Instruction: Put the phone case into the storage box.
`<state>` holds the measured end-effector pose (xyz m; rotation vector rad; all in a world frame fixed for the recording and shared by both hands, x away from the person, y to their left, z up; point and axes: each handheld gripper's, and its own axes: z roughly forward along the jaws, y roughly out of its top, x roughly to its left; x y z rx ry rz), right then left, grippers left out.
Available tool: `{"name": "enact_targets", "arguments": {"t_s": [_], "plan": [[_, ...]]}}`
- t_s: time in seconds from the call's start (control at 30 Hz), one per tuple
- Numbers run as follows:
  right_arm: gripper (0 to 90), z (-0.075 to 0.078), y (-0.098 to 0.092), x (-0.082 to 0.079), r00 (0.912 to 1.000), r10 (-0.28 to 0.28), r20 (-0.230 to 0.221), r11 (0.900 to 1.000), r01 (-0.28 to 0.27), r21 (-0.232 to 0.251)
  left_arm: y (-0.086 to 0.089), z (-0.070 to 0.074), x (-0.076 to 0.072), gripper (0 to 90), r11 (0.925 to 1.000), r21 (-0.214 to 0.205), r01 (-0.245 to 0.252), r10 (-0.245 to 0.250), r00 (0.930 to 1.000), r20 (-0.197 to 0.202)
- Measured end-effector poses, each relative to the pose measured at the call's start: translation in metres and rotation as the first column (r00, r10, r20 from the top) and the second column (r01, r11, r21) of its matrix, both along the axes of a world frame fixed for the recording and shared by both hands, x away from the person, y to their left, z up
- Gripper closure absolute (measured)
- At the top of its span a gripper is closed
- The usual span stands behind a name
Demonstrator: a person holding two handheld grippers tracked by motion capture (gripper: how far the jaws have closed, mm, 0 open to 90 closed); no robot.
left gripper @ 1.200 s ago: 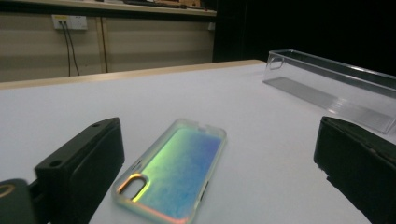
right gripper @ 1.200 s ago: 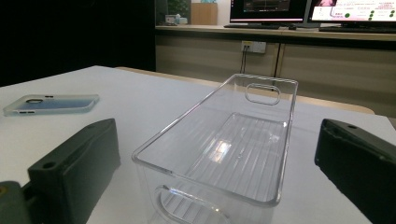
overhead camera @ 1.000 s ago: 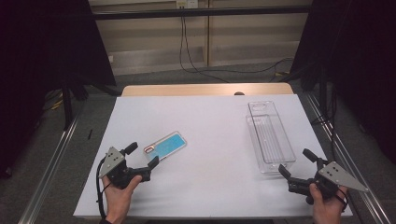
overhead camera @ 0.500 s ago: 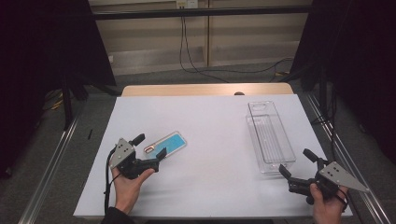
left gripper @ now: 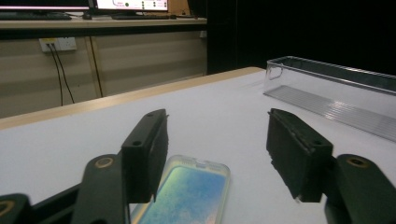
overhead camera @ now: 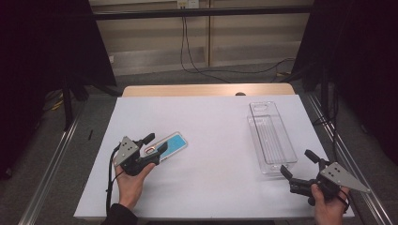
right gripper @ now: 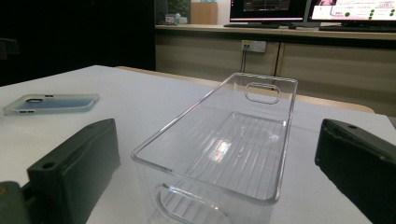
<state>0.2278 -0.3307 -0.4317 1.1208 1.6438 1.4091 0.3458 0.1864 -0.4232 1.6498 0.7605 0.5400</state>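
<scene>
Phone case [overhead camera: 170,146], blue and clear, lies flat on the white worktop [overhead camera: 216,187] between the left gripper [overhead camera: 156,142], now moved over its near end with jaws just narrowing but not yet clamping, while the right gripper [overhead camera: 296,162] waits apart beside the clear bin [overhead camera: 272,138].

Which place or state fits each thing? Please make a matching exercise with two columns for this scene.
Things:
1. phone case
2. clear plastic bin
3. left gripper
4. right gripper

Places or states:
A. empty, on the table's right side
B. jaws on either side of the phone case's near end
C. flat on the white table, blue face up
D. just before the bin's near end, jaws wide

Pairs: 1-C, 2-A, 3-B, 4-D
</scene>
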Motion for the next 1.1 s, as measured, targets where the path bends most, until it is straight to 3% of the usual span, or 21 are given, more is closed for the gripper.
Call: {"name": "enact_targets", "arguments": {"t_s": [0.03,0.07,0.1,0.2,0.4,0.5,0.6,0.83,0.87,1.1], "plan": [[0.0,0.000,0.000,0.000,1.0000,0.000,0.000,1.0000,0.000,0.000,0.000,0.000,0.000,42.3,1.0000,-0.001,0.007,-0.007,1.0000,-0.001],[0.0,0.000,0.000,0.000,1.0000,0.001,0.003,1.0000,-0.001,0.001,0.000,0.000,0.000,49.7,0.9999,-0.003,0.015,-0.015,0.9999,-0.003],[0.0,0.000,0.000,0.000,1.0000,0.001,0.003,1.0000,-0.001,0.001,0.001,0.000,0.001,49.7,0.9997,-0.007,0.022,-0.022,0.9997,-0.008],[0.0,0.000,0.000,0.000,1.0000,0.001,0.003,1.0000,-0.001,0.001,0.002,0.001,0.001,61.6,0.9991,-0.016,0.039,-0.039,0.9990,-0.020],[0.0,0.000,0.000,0.000,1.0000,0.003,0.002,1.0000,-0.003,0.001,0.003,0.003,0.001,76.9,0.9977,-0.024,0.063,-0.064,0.9974,-0.034],[0.0,0.000,0.000,0.000,1.0000,0.004,0.002,1.0000,-0.004,0.001,0.003,0.003,0.001,79.8,0.9960,-0.027,0.086,-0.087,0.9947,-0.055],[0.0,0.000,0.001,0.000,1.0000,0.006,0.000,1.0000,-0.006,0.001,0.002,0.005,0.001,90.0,0.9928,-0.018,0.119,-0.120,0.9887,-0.090],[0.0,0.000,0.001,0.001,1.0000,0.006,0.000,1.0000,-0.006,0.003,0.001,0.010,0.002,90.0,0.9876,0.030,0.154,-0.148,0.9773,-0.152],[0.0,0.000,0.001,0.001,1.0000,0.006,-0.002,1.0000,-0.006,0.000,0.001,0.010,0.002,90.0,0.9850,0.046,0.166,-0.155,0.9708,-0.183],[0.0,-0.001,0.002,0.001,1.0000,0.006,-0.007,1.0000,-0.006,0.003,-0.001,0.014,0.006,90.0,0.9788,0.115,0.169,-0.136,0.9588,-0.249]]}}
